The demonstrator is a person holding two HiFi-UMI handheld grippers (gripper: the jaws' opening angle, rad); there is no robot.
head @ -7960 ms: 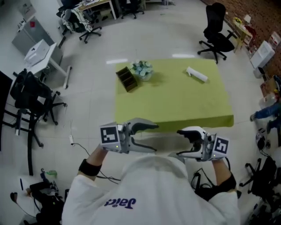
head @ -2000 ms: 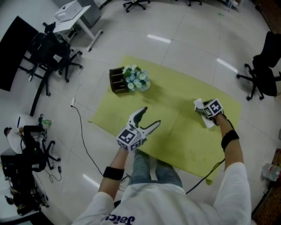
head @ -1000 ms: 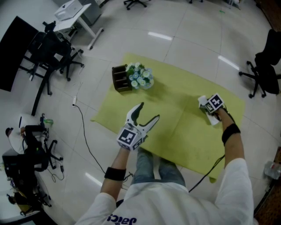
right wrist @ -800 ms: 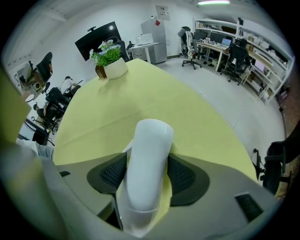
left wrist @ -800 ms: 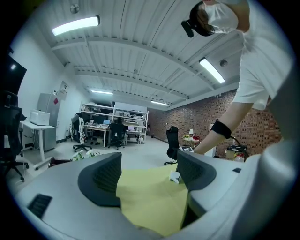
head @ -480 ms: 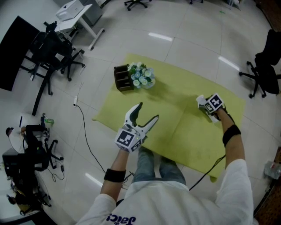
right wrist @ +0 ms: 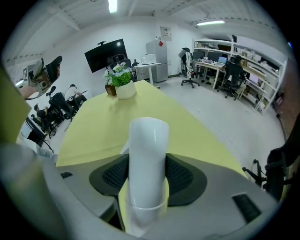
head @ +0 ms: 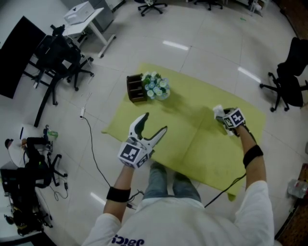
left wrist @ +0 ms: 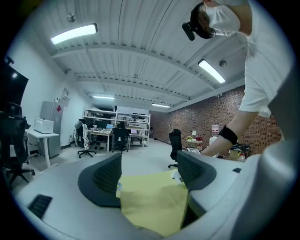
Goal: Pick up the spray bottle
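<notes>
The white spray bottle [right wrist: 147,159] sits between the dark pads of my right gripper [right wrist: 147,176], which is shut on its smooth body. In the head view the bottle [head: 219,113] shows as a white shape just past the right gripper [head: 226,120], above the right part of the yellow-green table [head: 187,129]. My left gripper [head: 150,128] hovers over the table's near left part, open, with nothing between its fingers [left wrist: 107,180]. Through the left gripper view only the yellow cloth [left wrist: 152,201] shows between the jaws.
A dark wooden organiser [head: 136,88] and a bowl of pale flowers [head: 156,86] stand at the table's far left corner; the flowers [right wrist: 121,80] show in the right gripper view too. Office chairs [head: 288,81] and desks [head: 89,14] ring the table. A cable [head: 91,144] trails on the floor.
Over eight seconds the person walked round to the table and the right gripper took hold of the bottle. In the last second the left gripper drifted slightly left; the right one barely moved.
</notes>
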